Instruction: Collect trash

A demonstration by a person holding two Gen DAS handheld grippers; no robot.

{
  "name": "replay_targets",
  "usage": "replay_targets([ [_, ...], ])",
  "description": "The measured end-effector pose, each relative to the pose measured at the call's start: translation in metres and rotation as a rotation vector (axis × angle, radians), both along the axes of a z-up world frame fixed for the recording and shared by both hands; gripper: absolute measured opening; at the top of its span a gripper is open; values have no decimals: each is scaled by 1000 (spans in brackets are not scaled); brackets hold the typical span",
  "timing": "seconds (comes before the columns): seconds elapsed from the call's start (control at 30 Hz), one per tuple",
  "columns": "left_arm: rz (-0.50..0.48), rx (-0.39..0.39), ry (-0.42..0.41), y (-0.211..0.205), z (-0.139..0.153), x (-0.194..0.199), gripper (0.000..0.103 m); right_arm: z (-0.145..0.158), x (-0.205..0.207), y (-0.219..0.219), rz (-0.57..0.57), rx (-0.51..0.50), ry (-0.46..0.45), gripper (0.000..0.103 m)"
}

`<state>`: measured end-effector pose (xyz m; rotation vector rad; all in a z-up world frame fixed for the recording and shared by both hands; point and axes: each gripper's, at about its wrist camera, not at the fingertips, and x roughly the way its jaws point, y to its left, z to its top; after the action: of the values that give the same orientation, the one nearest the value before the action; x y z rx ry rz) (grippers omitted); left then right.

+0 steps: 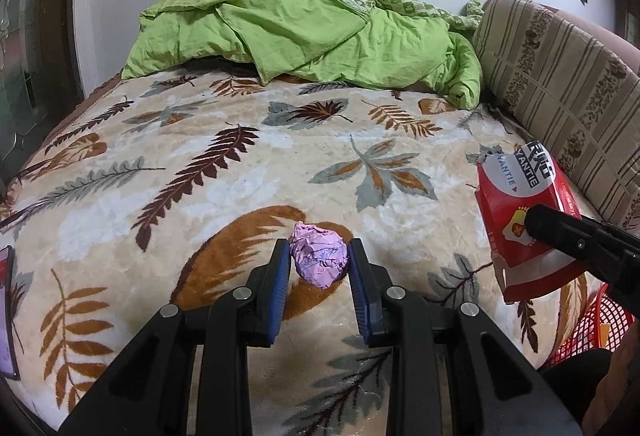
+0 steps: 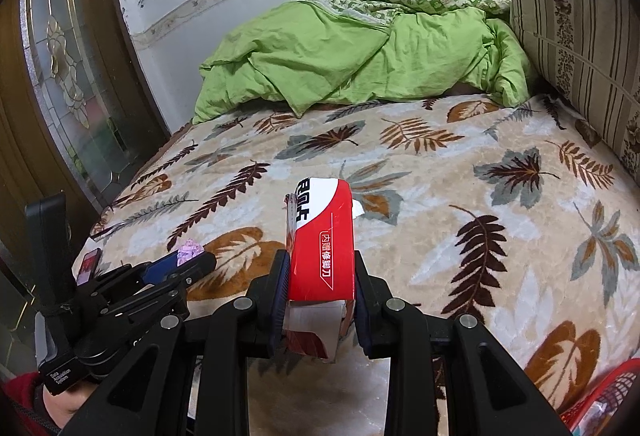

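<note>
Black linkage arms fill the near edge of the left wrist view, and the left gripper [image 1: 319, 252] has its blue pads pinched on a crumpled pink paper ball [image 1: 319, 259], held just above the leaf-patterned blanket [image 1: 192, 171]. At the right edge the red box [image 1: 524, 220] is partly covered by a black finger, and a red basket [image 1: 600, 328] is cut off by the frame.

From the right wrist view, the right gripper [image 2: 320, 272] is closed narrowly on the red box [image 2: 324, 248], a torn red-and-white carton with its long axis pointing away toward the green quilt [image 2: 360, 55]. Its near end is hidden between the fingers. At the left the pink ball [image 2: 190, 251] is mostly hidden.
</note>
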<state>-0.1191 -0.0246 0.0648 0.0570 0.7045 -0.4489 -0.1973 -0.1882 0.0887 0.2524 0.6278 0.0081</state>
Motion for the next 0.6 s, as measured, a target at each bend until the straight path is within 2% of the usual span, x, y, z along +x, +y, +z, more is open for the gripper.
replay_targets([
  [0.6, -27, -17, -18, -1, 7, -8, 28, 3, -19, -6, -24, 39, -13, 30],
])
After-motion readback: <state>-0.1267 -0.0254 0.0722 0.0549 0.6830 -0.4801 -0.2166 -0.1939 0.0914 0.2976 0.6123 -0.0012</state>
